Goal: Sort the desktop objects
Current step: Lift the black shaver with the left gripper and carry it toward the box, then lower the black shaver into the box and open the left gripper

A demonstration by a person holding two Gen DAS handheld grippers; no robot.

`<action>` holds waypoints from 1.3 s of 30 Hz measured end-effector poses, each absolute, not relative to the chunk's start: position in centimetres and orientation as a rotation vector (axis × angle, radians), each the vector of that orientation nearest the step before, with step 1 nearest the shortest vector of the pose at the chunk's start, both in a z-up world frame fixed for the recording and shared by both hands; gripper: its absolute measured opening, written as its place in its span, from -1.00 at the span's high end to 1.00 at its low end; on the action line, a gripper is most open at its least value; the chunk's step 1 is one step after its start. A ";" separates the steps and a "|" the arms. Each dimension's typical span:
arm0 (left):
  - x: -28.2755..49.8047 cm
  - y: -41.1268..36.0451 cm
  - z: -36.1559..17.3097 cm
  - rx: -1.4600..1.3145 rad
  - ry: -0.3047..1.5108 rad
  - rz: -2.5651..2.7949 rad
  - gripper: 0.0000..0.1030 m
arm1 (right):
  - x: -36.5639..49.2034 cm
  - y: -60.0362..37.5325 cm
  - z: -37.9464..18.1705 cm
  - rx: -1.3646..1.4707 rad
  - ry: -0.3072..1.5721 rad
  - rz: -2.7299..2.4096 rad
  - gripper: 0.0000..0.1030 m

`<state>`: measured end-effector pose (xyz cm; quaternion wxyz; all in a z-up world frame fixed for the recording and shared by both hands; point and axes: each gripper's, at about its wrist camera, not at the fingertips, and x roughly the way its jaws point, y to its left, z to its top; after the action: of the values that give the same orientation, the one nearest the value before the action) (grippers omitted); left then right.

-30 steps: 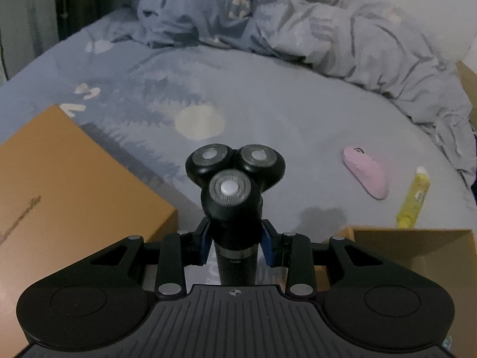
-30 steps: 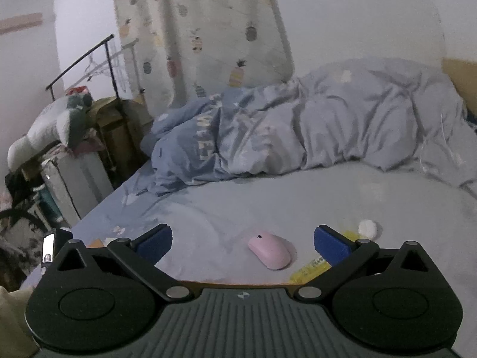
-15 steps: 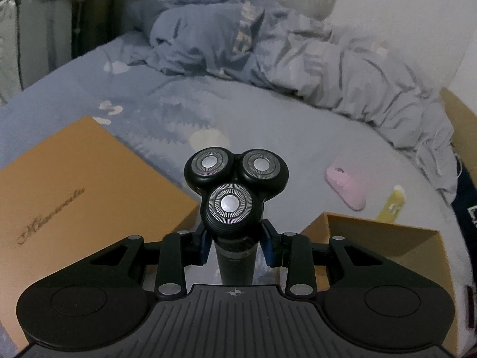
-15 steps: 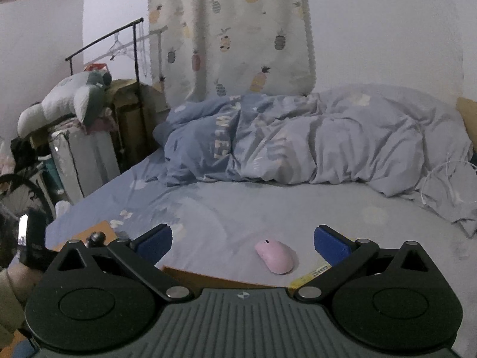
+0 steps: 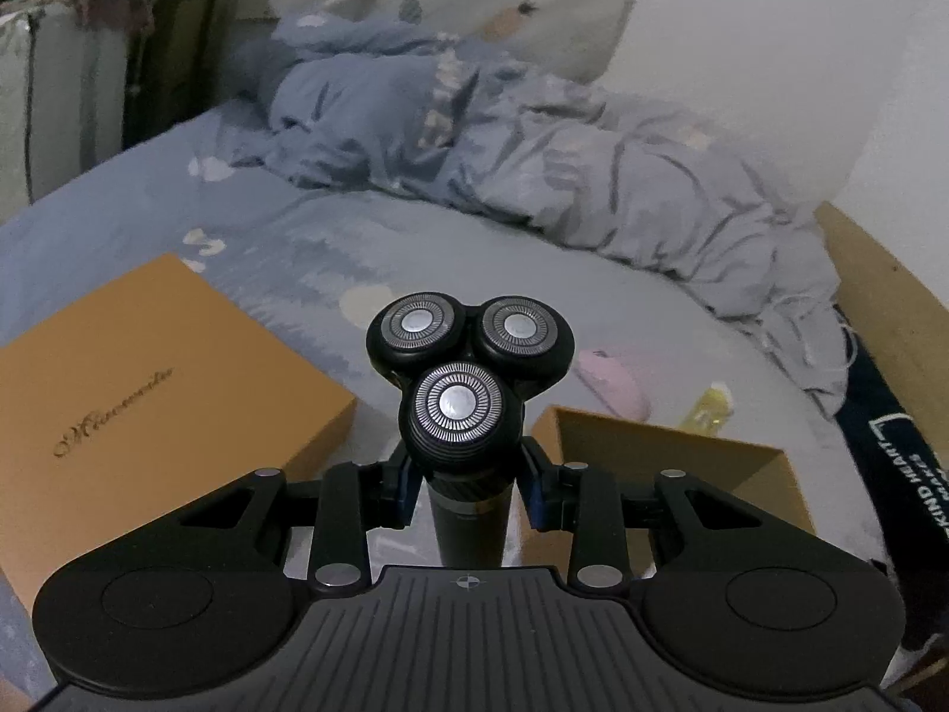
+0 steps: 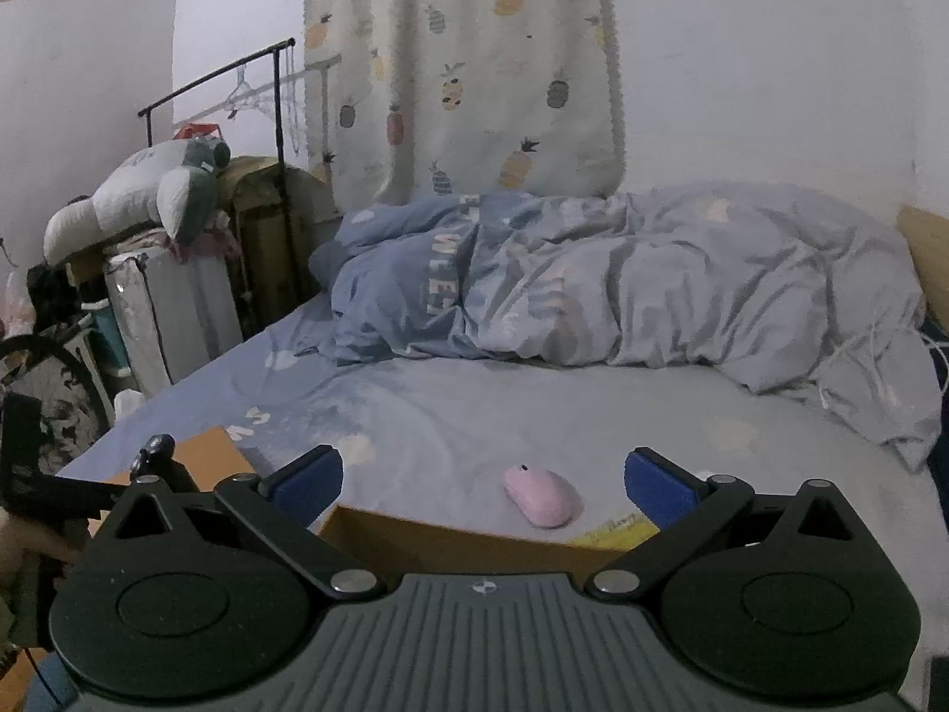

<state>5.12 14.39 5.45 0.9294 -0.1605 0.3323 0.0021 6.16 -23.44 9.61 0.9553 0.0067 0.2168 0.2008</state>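
Note:
My left gripper (image 5: 468,495) is shut on a black three-head electric shaver (image 5: 468,368), held upright above the bed between an orange box lid (image 5: 130,409) on the left and an open orange box (image 5: 664,463) on the right. A pink mouse (image 5: 611,382) and a yellow tube (image 5: 709,409) lie on the sheet beyond the open box. My right gripper (image 6: 483,483) is open and holds nothing. Its fingers hang over the open box's far wall (image 6: 462,540), with the pink mouse (image 6: 543,495) and yellow tube (image 6: 617,531) just past it.
A crumpled blue-grey duvet (image 6: 593,279) fills the far half of the bed. A wooden bed frame (image 5: 878,291) runs along the right. Clutter, a clothes rail (image 6: 219,77) and a plush toy (image 6: 142,196) stand left of the bed. The other gripper (image 6: 71,492) shows at the left edge.
The left gripper has lifted and drawn back with the shaver; both boxes now show more fully below it. The right gripper has shifted, and the open box's wall has come into view under it.

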 end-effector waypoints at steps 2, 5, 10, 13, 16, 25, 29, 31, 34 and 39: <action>4.5 13.8 5.9 -0.324 0.673 -0.006 0.28 | 5.7 -24.5 8.9 0.048 0.445 0.395 -1.00; 3.8 12.9 6.6 -0.304 0.662 -0.015 0.28 | 5.2 -26.2 7.4 0.103 0.459 0.387 -1.00; 2.6 11.5 7.8 -0.291 0.637 -0.014 0.27 | 4.8 -28.4 5.0 0.173 0.492 0.366 -1.00; 1.9 10.4 8.5 -0.278 0.627 -0.025 0.28 | 4.8 -28.7 3.9 0.169 0.505 0.365 -1.00; 1.4 8.8 9.0 -0.263 0.621 -0.051 0.28 | 4.9 -28.7 2.9 0.166 0.523 0.359 -1.00; 0.7 4.3 8.6 -0.218 0.635 -0.126 0.27 | 4.8 -29.1 0.6 0.183 0.582 0.338 -1.00; 0.5 2.9 7.3 -0.197 0.667 -0.147 0.27 | 4.5 -29.3 0.6 0.192 0.580 0.335 -1.00; 0.4 2.4 6.5 -0.188 0.686 -0.155 0.27 | 4.4 -29.2 0.5 0.189 0.583 0.338 -1.00; 0.3 1.8 5.1 -0.178 0.720 -0.156 0.27 | 4.3 -29.1 0.1 0.182 0.590 0.345 -1.00; 0.5 1.4 2.9 -0.150 0.776 -0.142 0.27 | 3.9 -28.5 0.0 0.163 0.590 0.362 -1.00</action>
<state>0.47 1.35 2.92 0.9204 -0.0731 0.3778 -0.0693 3.89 -28.53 0.02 0.9376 0.0796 0.2886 0.1770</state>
